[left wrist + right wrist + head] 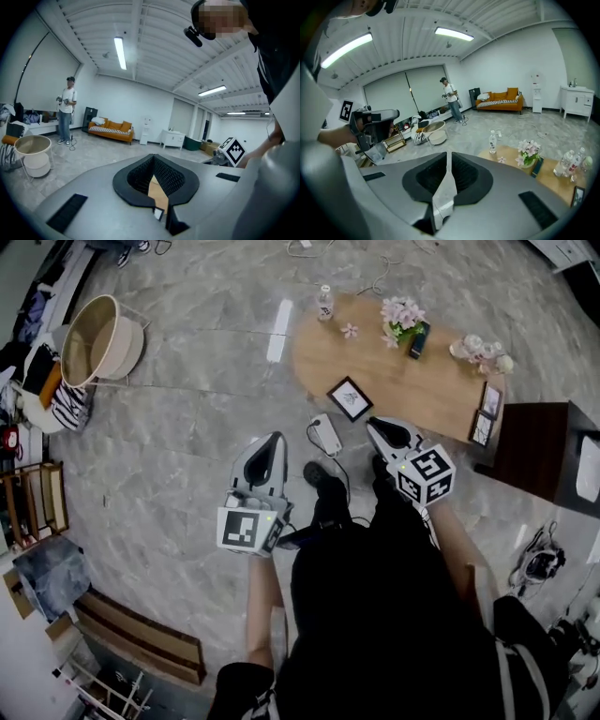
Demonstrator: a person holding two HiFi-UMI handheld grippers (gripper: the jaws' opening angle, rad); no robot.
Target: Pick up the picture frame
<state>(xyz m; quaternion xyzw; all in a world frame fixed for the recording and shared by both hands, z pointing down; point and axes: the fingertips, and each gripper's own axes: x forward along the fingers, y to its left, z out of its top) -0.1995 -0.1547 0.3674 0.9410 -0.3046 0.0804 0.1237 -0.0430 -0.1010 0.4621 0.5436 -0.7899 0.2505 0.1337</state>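
Head view: the frame [350, 397] lies flat near the table's [422, 390] near edge, its corners turned diamond-wise to that edge. The right gripper [378, 426] is nearer, and the frame sits just ahead of its tip and a little to the left. The left gripper [273, 440] is over the floor, farther off, with the frame ahead to its right.

Left gripper view: jaws clenched on nothing; a sliver of table wood shows through the slit.

Right gripper view: jaws pressed together, empty. The table [520, 171] lies ahead to the right, and the frame is hidden below the gripper's body. The right gripper looks the likelier to take it, and it must open first
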